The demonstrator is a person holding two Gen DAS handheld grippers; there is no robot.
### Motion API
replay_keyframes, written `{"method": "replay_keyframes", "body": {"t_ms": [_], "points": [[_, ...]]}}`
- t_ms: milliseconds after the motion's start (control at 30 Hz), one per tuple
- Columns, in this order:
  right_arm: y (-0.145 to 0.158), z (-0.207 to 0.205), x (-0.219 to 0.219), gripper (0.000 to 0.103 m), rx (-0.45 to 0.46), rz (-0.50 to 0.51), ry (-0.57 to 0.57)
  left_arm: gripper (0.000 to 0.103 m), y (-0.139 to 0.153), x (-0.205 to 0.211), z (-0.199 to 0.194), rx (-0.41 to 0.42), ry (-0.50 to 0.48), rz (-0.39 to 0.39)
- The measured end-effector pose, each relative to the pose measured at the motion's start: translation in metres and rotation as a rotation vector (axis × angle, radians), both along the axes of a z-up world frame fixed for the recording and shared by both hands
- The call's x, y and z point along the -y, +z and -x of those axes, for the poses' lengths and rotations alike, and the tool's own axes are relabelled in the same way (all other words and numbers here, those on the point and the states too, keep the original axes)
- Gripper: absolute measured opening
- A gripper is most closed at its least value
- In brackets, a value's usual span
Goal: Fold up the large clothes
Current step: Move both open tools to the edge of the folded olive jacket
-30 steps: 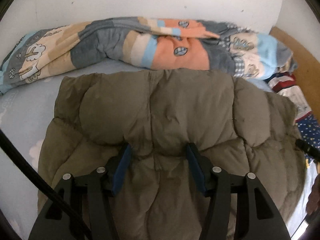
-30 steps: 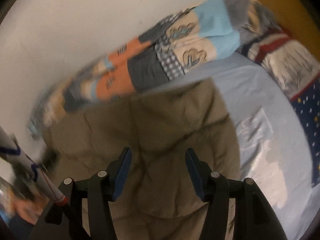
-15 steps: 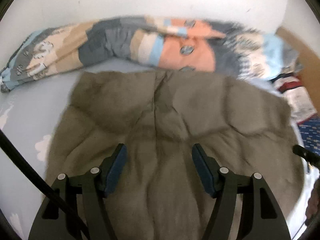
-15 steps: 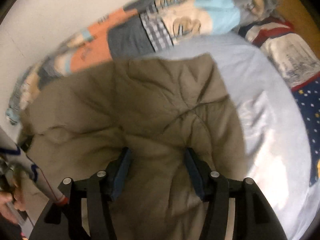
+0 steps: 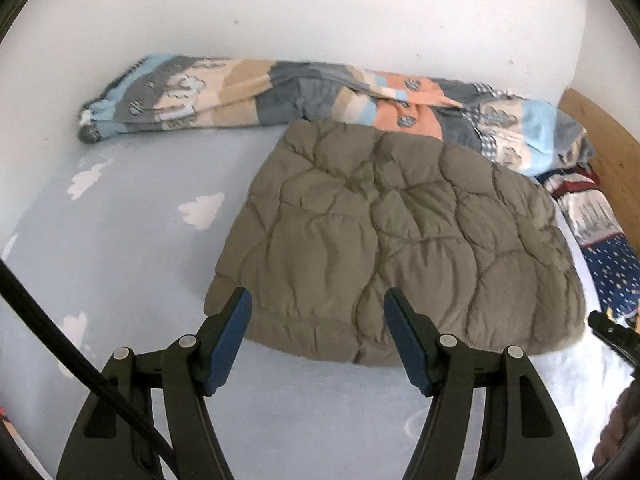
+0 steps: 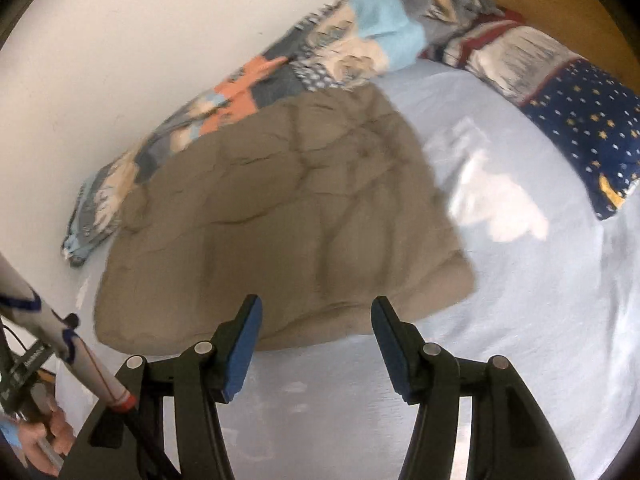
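Folded brown puffer jacket (image 5: 400,236) flat on bed sheet (image 5: 120,240), hem toward six o'clock, long axis nine-to-three, left gripper (image 5: 318,334) and right gripper (image 6: 316,344) both released, empty.

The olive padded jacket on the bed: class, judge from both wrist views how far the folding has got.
Done: the olive padded jacket lies on the light blue sheet as a compact, roughly square bundle, no sleeves showing. In hand: nothing; the left gripper and right gripper are open and clear of it. Left: perhaps a final tidy; whether another fold is planned cannot be told.
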State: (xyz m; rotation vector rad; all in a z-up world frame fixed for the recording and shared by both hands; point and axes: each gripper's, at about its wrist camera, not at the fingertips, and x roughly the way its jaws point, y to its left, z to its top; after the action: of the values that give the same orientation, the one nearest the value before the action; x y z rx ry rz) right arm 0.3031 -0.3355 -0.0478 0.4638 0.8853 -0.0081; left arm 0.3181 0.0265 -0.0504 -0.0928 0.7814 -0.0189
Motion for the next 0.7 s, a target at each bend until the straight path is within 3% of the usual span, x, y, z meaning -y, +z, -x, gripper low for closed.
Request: {"method": "replay_keyframes", "body": {"t_ms": [133, 300, 467, 600, 700], "points": [[0.006, -0.013, -0.030, 0.061, 0.096, 0.124, 0.050, 0.068, -0.018, 0.004, -0.016, 0.014, 0.011, -0.014], [-0.022, -0.043, -0.037, 0.061, 0.040, 0.172, 0.074, 0.068, -0.041, 0.004, -0.049, -0.064, 0.023, -0.048], [-0.051, -0.059, -0.029, 0.062, -0.056, 0.112, 0.088, 0.068, -0.067, -0.007, -0.070, -0.194, 0.035, -0.018], [-0.056, -0.061, -0.026, 0.063, -0.080, 0.084, 0.091, 0.068, -0.059, -0.009, -0.067, -0.191, 0.027, -0.005], [-0.043, -0.055, -0.015, 0.063, -0.060, 0.014, 0.059, 0.068, -0.040, -0.027, -0.059, -0.161, 0.036, 0.101]]}}
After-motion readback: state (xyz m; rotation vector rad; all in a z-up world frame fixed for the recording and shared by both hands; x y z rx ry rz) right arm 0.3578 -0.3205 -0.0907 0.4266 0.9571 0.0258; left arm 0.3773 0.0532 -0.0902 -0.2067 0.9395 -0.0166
